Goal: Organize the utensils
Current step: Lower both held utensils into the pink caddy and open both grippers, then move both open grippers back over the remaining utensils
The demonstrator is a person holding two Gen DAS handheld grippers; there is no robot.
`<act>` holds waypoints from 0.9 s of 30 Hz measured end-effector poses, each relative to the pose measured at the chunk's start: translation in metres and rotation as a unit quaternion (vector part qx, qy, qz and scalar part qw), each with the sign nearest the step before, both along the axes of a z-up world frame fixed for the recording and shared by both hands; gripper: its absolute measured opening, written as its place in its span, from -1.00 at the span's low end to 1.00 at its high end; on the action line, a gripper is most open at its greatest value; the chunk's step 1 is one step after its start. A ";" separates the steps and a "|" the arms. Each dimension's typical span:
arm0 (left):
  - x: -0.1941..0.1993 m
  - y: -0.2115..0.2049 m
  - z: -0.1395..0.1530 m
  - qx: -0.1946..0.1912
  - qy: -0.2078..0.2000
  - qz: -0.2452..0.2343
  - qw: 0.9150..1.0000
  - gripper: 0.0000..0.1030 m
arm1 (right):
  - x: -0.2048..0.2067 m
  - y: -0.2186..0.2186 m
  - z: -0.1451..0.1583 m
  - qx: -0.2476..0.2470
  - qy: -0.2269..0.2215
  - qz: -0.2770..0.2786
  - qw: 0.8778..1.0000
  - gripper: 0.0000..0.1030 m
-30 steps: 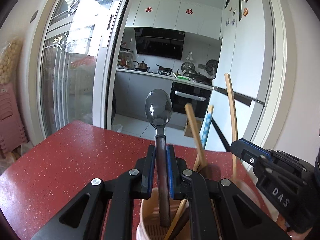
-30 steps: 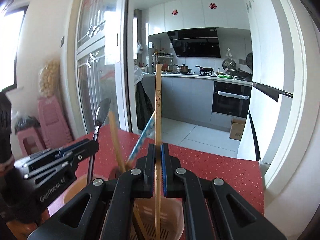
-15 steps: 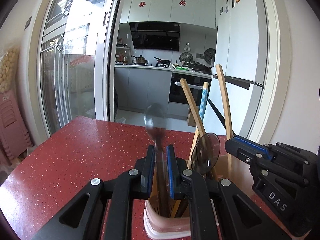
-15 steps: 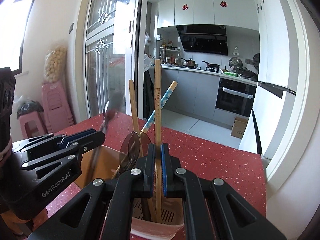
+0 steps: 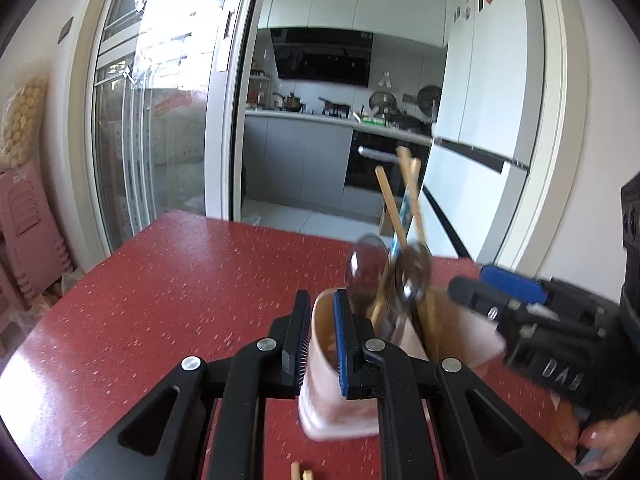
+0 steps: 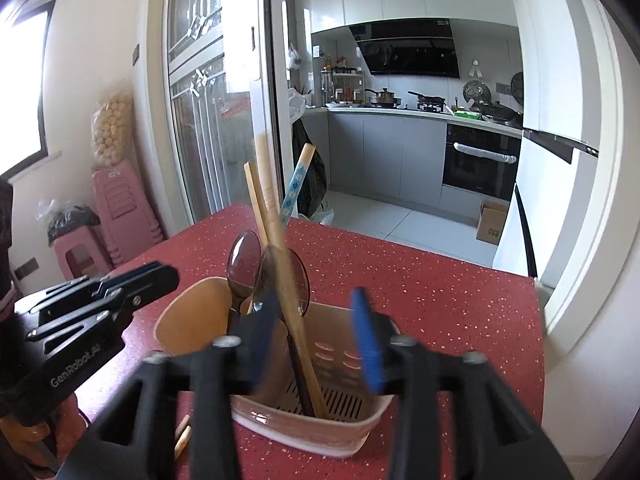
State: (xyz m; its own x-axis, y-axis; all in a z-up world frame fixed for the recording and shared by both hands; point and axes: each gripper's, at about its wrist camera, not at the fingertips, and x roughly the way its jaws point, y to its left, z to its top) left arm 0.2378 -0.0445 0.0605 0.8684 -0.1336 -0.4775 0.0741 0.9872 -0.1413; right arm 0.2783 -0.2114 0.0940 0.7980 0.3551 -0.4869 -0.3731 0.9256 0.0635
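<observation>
Pink perforated plastic holder (image 6: pixel 340 420) on the speckled red worktop (image 5: pixel 168 288) holds wooden chopsticks (image 6: pixel 296 320); right tongs (image 6: pixel 316 336), just opening, stand wide at 6 o'clock, left tongs (image 5: pixel 322 336) narrow, empty.

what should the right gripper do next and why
Probably draw the right gripper back clear of the utensil holder: its jaws have just been opening, the wooden chopstick stands loose in the holder between them, and more chopsticks lie on the red table.

Red table (image 5: pixel 168 280), glass door (image 5: pixel 160 120), kitchen (image 6: pixel 400 128)
</observation>
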 end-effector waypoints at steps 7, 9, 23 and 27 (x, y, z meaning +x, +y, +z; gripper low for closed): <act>-0.027 0.010 -0.001 0.016 0.056 0.000 0.998 -0.20 | -0.023 -0.011 0.010 0.028 0.036 -0.007 0.999 0.18; -0.038 0.017 -0.006 0.013 0.080 0.000 0.997 -0.19 | -0.033 -0.014 0.013 0.038 0.048 -0.010 0.998 0.24; -0.117 0.057 -0.069 0.033 0.200 0.023 0.979 -0.19 | -0.096 -0.030 -0.052 0.060 0.214 -0.052 0.974 0.44; -0.134 0.066 -0.078 0.014 0.204 0.033 0.978 -0.19 | -0.110 -0.028 -0.073 0.055 0.254 -0.066 0.963 0.44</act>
